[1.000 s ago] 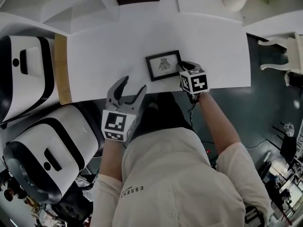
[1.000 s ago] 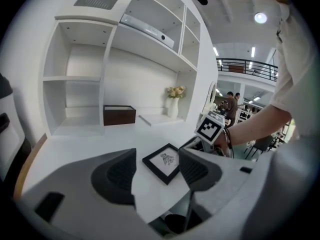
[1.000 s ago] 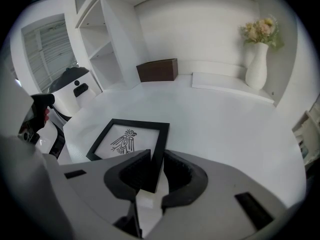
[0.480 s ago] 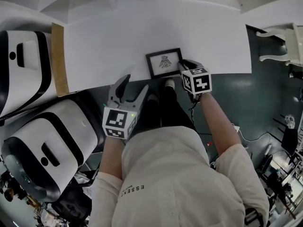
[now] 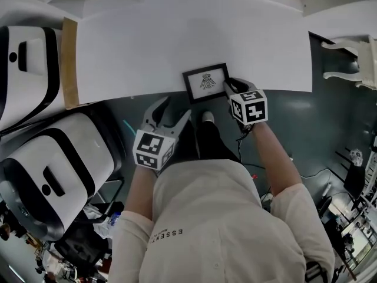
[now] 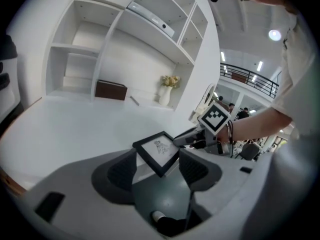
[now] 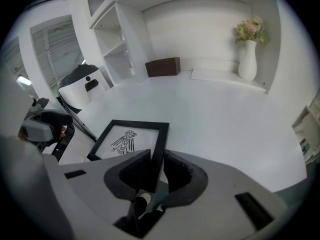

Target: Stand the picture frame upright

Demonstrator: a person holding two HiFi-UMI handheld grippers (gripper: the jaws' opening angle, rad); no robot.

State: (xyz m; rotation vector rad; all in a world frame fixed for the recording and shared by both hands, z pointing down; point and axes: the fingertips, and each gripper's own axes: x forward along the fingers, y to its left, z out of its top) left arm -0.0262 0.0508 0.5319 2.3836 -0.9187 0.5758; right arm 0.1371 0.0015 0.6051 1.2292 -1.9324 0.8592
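The white tabletop (image 5: 177, 40) lies open behind and left of the picture frame (image 5: 206, 81). The right gripper (image 5: 228, 87), clamped on the frame's right edge, blocks that side. A brown box (image 7: 162, 66) and a vase (image 7: 247, 61) stand well back. Bulky white-and-black machines (image 5: 59, 170) crowd the left.

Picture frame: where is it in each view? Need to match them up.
Head view: picture frame centre, at the near edge of the white table, right gripper clamped on its right side.
Left gripper view: centre, just beyond the open jaws.
Right gripper view: lower left of centre, right edge between the jaws.
Shared landmark: the white table.
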